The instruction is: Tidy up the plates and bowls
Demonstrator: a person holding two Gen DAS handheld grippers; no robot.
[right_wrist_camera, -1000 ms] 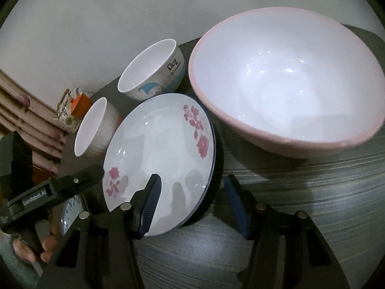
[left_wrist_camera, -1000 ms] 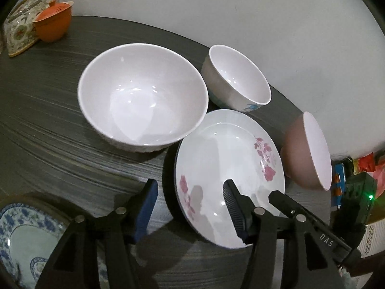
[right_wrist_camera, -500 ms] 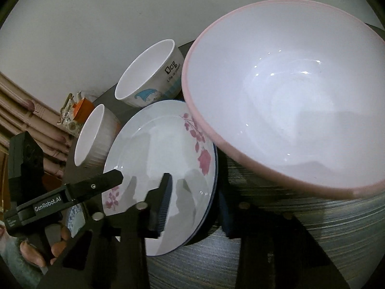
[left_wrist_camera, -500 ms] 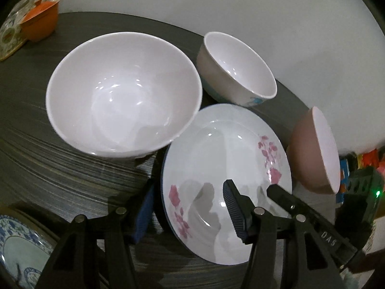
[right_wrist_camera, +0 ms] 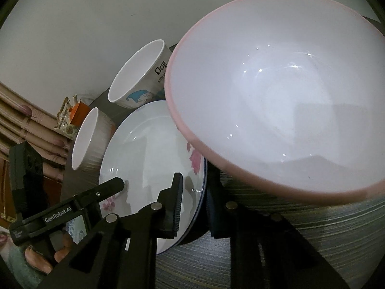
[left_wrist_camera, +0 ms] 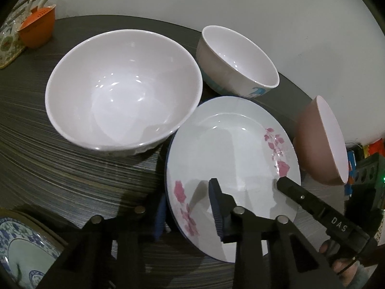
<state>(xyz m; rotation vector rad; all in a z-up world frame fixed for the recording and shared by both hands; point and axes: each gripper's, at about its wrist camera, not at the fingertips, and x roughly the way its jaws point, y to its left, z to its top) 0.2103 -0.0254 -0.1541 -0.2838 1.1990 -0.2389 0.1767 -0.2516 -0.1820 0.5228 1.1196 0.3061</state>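
Note:
A white plate with pink flowers [left_wrist_camera: 231, 149] [right_wrist_camera: 149, 154] lies on the dark table. My left gripper [left_wrist_camera: 187, 212] straddles its near-left rim, jaws narrowed around it. My right gripper [right_wrist_camera: 195, 204] straddles the opposite rim, one finger on top and one under the edge. Whether the pads press the rim I cannot tell for sure. A large white bowl [left_wrist_camera: 122, 89] sits to the left, a small white bowl with blue print [left_wrist_camera: 238, 60] [right_wrist_camera: 139, 77] behind, and a pink bowl [left_wrist_camera: 320, 142] to the right, which fills the right wrist view [right_wrist_camera: 284, 106].
A blue-patterned plate [left_wrist_camera: 21, 248] sits at the near left edge. An orange cup [left_wrist_camera: 38, 29] and a patterned box stand at the far left. A ribbed white cup-like bowl [right_wrist_camera: 89, 139] shows left of the plate. A white wall runs behind the table.
Both grippers moved in over the flowered plate's opposite rims and their jaws narrowed around it. The plate sits closer in both views.

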